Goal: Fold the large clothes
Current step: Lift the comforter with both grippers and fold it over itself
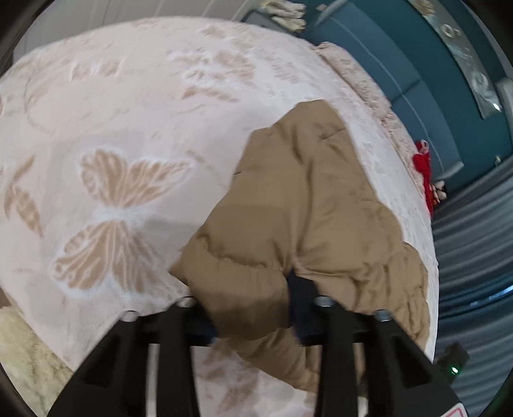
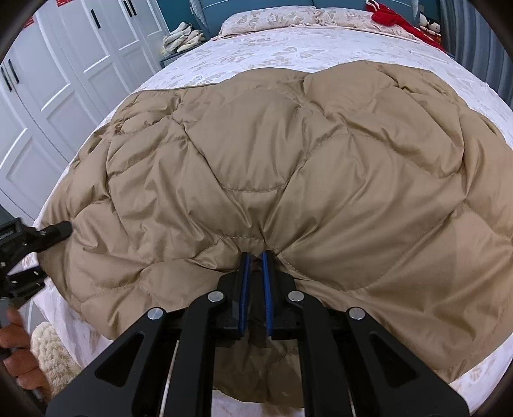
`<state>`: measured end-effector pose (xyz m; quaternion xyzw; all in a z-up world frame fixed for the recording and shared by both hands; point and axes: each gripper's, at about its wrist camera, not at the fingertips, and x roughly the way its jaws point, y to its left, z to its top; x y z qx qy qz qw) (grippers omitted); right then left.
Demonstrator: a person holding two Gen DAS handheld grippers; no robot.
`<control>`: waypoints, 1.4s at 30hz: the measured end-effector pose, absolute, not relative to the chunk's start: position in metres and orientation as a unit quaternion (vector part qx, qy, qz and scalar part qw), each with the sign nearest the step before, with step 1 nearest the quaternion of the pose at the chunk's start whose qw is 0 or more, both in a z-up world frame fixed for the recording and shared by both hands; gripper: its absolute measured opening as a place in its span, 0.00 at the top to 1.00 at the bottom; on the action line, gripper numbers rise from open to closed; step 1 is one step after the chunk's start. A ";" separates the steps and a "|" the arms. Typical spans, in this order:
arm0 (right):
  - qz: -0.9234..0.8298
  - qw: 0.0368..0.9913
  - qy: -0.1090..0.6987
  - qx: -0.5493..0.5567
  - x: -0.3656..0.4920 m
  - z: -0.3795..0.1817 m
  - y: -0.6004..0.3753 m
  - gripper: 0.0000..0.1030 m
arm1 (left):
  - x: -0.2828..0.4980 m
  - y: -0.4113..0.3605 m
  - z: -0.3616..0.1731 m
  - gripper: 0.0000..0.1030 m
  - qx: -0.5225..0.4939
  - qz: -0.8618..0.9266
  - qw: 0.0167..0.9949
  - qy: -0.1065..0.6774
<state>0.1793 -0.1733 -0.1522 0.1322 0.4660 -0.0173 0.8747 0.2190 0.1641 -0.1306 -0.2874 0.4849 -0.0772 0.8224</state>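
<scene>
A large tan quilted jacket lies spread over the pink butterfly-patterned bed cover. In the right wrist view my right gripper is shut on a pinched fold of the jacket's near hem, its blue pads close together around the fabric. The left gripper shows at the left edge, at the jacket's left side. In the left wrist view a bunched part of the jacket sits between the fingers of my left gripper and hides their tips; the fabric hangs over them, raised off the bed cover.
White wardrobe doors stand left of the bed. Pillows and a red garment lie at the head end. A person's hand holds the left gripper. A fluffy cream rug lies below the bed's edge, and grey curtains hang beyond it.
</scene>
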 end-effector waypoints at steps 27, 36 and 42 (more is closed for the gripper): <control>0.085 0.829 0.516 0.199 0.142 -0.152 -0.127 0.94 | 0.163 0.165 0.007 0.92 -0.227 -0.122 0.876 0.407; 0.096 0.808 0.515 0.272 0.127 -0.142 -0.172 0.94 | 0.139 0.048 0.044 0.93 -0.123 -0.251 0.878 0.388; 0.008 0.844 0.503 0.187 0.065 -0.099 -0.241 0.94 | 0.144 -0.008 0.025 0.93 -0.073 -0.261 0.868 0.417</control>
